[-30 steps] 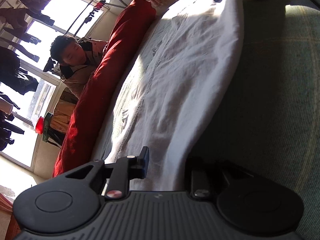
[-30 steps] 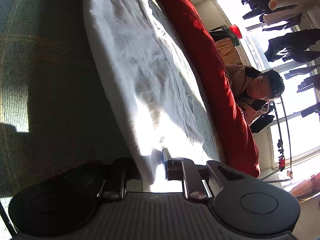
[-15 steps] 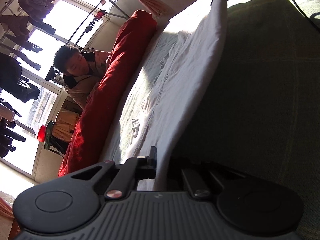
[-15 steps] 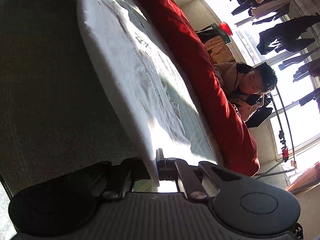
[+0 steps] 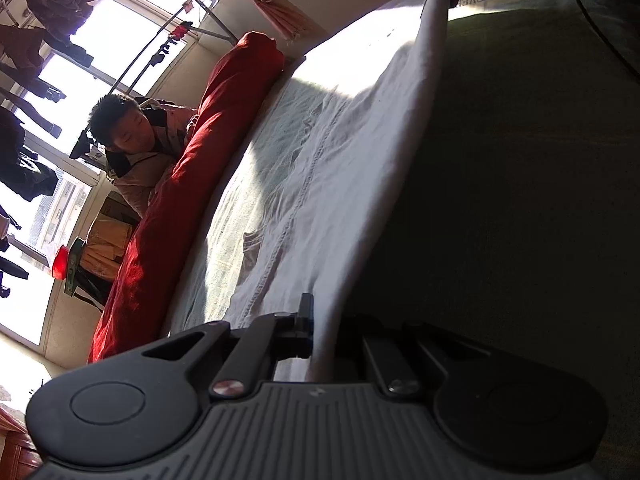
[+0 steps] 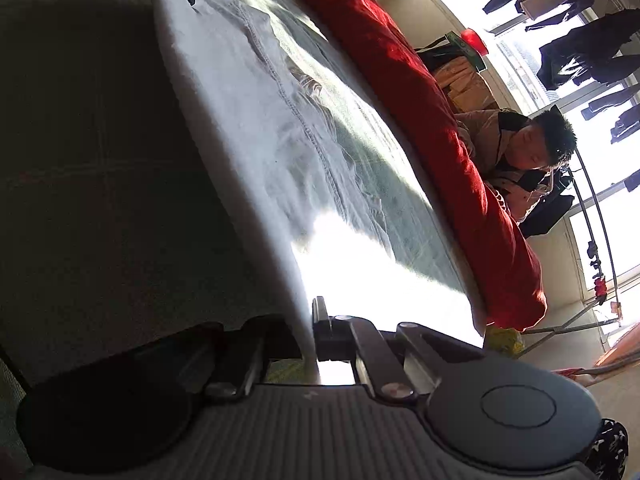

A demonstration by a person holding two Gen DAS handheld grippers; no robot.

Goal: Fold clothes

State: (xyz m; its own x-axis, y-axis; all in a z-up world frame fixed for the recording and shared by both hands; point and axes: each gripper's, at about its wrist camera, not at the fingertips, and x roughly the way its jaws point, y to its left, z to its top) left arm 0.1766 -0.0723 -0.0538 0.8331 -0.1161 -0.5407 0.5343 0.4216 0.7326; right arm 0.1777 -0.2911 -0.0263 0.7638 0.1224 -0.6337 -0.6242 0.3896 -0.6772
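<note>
Over the green bed cover (image 5: 520, 180), white garment (image 5: 340, 160) pinched between both grippers' fingers (image 5: 306, 316).

The garment (image 5: 320, 184) is white woven cloth with stitched seams, wrinkled, half in bright sun and half in shade. It stretches as a long sheet from one claw straight ahead to the other, its folded edge raised and taut. That edge runs between the fingers of the left gripper (image 5: 320, 340) and of the right gripper (image 6: 308, 340), pinched at both ends.
</note>
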